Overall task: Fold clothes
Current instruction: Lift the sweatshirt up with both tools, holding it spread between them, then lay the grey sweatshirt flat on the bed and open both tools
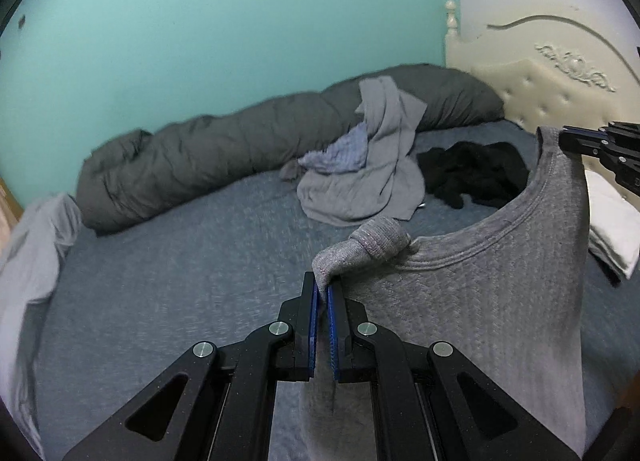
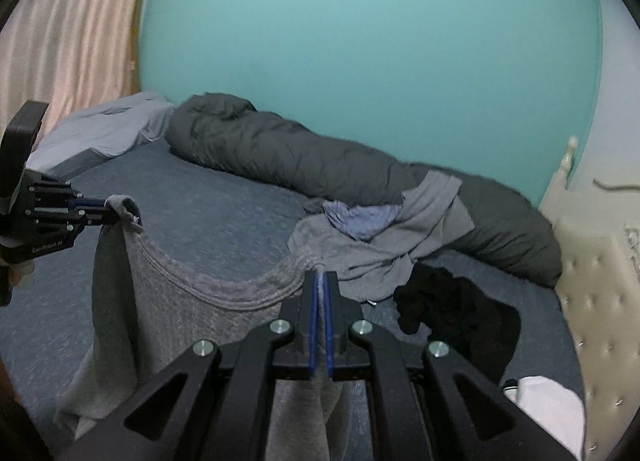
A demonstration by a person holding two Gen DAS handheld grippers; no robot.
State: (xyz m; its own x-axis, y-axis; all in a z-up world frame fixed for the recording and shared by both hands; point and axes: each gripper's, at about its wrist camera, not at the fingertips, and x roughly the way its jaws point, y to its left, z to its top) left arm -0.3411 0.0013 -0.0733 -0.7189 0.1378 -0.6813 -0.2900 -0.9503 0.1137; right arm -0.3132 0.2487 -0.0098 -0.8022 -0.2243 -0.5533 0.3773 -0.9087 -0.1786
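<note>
Grey top strung between two claws above bed.
L claw clamped on one shoulder, R claw clamped on other; neckline sagging between. More clothes heaped by rolled duvet.

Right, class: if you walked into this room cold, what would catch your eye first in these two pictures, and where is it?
First, the grey top stretched in the foreground, pinched at each shoulder by the left tongs and the right tongs. Behind it, a dark grey duvet lies rolled along the turquoise wall. Between them, a heap of grey clothes and a black garment sit on the blue bed.
</note>
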